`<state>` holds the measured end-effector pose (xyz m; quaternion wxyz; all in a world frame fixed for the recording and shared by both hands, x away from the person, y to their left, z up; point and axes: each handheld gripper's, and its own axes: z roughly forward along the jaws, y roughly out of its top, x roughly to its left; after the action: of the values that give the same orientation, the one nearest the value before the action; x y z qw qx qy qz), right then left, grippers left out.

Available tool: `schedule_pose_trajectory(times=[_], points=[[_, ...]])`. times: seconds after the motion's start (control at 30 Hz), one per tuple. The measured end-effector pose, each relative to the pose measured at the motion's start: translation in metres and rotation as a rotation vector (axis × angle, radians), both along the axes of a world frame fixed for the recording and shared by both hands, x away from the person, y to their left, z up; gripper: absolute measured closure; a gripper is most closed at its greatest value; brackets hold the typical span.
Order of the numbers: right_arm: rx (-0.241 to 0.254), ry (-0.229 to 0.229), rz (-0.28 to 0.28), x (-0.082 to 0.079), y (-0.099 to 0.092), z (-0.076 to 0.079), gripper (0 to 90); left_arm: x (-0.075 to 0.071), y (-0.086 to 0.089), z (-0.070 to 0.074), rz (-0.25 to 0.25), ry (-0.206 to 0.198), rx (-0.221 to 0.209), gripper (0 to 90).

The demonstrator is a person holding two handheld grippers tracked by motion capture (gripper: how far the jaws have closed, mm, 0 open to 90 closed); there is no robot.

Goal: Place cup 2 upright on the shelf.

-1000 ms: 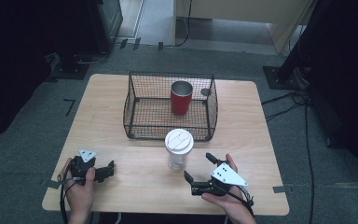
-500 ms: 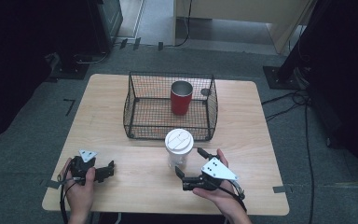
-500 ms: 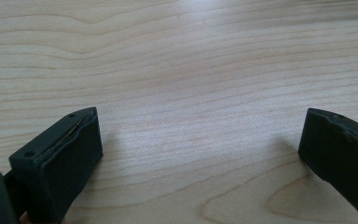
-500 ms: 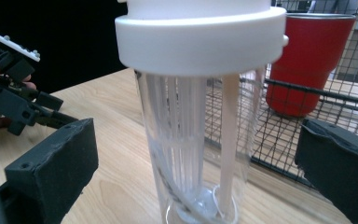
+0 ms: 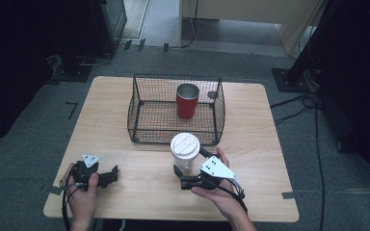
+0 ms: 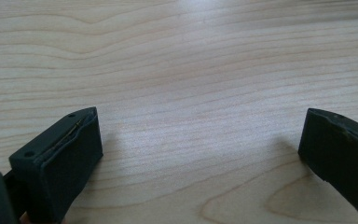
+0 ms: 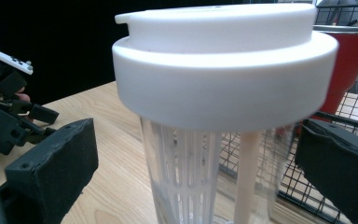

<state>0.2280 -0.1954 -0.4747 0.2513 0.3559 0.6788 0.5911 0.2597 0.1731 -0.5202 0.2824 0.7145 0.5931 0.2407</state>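
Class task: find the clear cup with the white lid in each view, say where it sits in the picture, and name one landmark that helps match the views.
High view: the cup stands lower centre, in front of the basket, at the right gripper.
Left gripper view: bare table between its jaws.
Right gripper view: cup centre, between open jaws.
Shared landmark: the red cup in the basket.

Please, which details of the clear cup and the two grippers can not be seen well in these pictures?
- Clear cup: its base is cut off by the bottom edge in the right gripper view.
- Right gripper: in the high view the white lid hides whether the jaws touch the cup.
- Left gripper: too small in the high view to judge jaw opening.
- Red cup: inside too dark.
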Motion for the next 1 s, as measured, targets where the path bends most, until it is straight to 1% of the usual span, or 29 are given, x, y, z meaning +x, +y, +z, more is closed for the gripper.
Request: schedule_pose_trajectory(times=[0.37, 0.43, 0.47, 0.57, 0.7, 1.0], points=[[0.008, 0.002, -0.017, 0.01, 0.009, 0.003, 0.1, 0.0, 0.0, 0.0, 0.0, 0.0, 0.0, 0.2], [0.012, 0.005, -0.028, 0.012, 0.01, 0.003, 2.5, 0.0, 0.0, 0.0, 0.0, 0.0, 0.0, 0.2], [0.015, 0.004, -0.038, 0.014, 0.01, 0.002, 5.8, 0.0, 0.0, 0.0, 0.0, 0.0, 0.0, 0.2], [0.017, 0.005, -0.044, 0.015, 0.011, 0.002, 7.2, 0.0, 0.0, 0.0, 0.0, 0.0, 0.0, 0.2], [0.019, 0.003, -0.059, 0.017, 0.012, 0.001, 14.0, 0.0, 0.0, 0.0, 0.0, 0.0, 0.0, 0.2], [0.016, -0.009, -0.064, 0.017, 0.013, 0.001, 15.0, 0.0, 0.0, 0.0, 0.0, 0.0, 0.0, 0.2]])
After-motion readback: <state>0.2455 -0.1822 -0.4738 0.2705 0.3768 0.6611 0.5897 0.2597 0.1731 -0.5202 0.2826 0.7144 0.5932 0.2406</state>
